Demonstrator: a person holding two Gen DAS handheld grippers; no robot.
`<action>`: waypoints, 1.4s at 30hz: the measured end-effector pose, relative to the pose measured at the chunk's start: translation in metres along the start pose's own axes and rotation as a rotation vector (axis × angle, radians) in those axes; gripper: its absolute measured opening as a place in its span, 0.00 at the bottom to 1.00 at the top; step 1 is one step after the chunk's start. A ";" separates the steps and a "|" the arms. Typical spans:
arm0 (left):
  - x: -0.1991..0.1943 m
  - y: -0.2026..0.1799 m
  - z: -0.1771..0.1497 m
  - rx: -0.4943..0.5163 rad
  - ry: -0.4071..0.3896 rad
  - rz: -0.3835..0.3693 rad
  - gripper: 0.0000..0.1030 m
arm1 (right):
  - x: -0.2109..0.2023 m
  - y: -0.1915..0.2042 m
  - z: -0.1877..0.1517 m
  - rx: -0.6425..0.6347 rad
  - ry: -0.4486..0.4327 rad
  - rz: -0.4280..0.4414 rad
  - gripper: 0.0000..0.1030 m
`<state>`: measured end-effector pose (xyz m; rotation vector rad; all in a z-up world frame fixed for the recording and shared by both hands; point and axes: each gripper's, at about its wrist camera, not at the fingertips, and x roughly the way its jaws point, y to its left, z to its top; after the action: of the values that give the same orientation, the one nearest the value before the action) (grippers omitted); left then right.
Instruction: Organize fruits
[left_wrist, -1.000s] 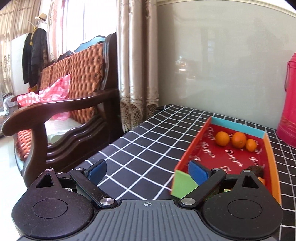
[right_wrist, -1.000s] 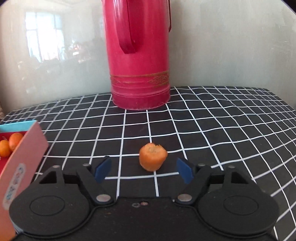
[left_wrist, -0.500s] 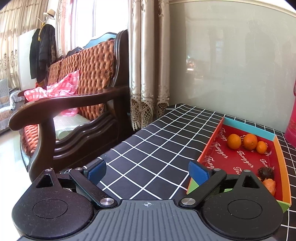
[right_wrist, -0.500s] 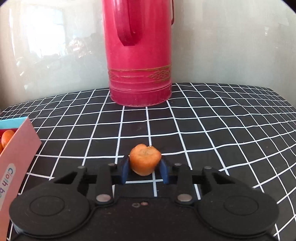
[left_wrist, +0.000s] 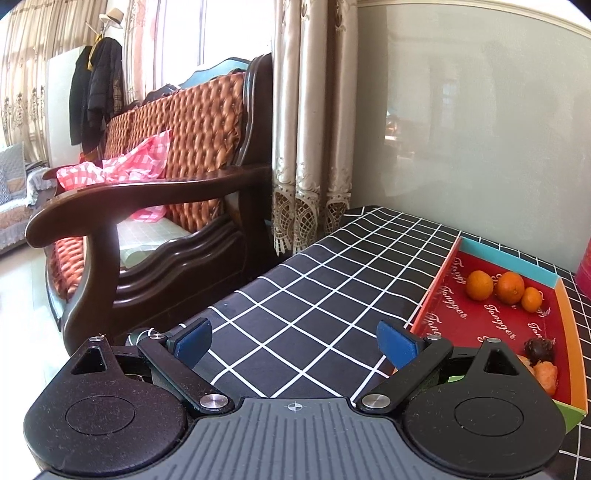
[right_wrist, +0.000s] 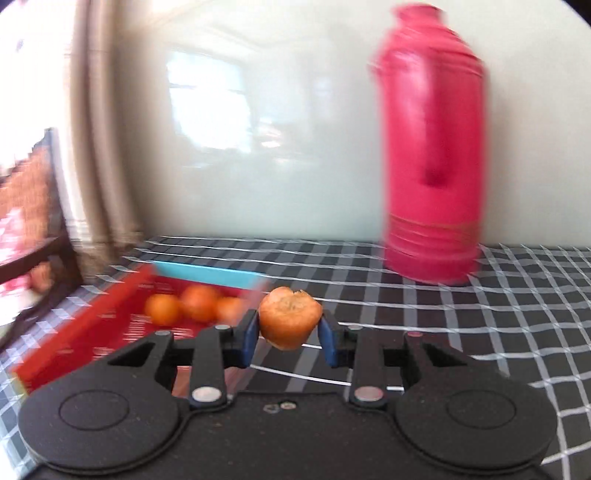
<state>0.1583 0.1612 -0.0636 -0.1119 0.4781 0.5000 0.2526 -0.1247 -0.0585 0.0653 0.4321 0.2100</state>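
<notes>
Right gripper (right_wrist: 288, 335) clamped on a lumpy orange fruit piece (right_wrist: 289, 316), lifted beside the red cardboard tray (right_wrist: 88, 328). Left gripper (left_wrist: 294, 336) spread wide, empty, over the black checked table (left_wrist: 317, 295).

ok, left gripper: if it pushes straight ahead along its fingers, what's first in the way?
Probably nothing close. The left gripper is open and empty, aimed over bare checkered tablecloth. The fruit tray sits right of that line. Past the table's far edge come the curtain and wall, though depth is hard to judge.
</notes>
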 end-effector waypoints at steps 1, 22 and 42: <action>0.000 0.001 0.000 0.000 -0.001 0.002 0.93 | -0.001 0.008 0.000 -0.021 0.000 0.034 0.25; 0.008 0.017 0.001 -0.042 0.020 0.007 0.93 | -0.010 0.067 -0.008 -0.245 -0.010 0.115 0.81; -0.024 -0.094 -0.004 0.070 -0.016 -0.176 0.98 | -0.062 -0.157 -0.033 0.090 0.058 -0.419 0.94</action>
<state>0.1839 0.0681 -0.0576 -0.0819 0.4650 0.3109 0.2134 -0.2910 -0.0800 0.0552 0.5030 -0.2208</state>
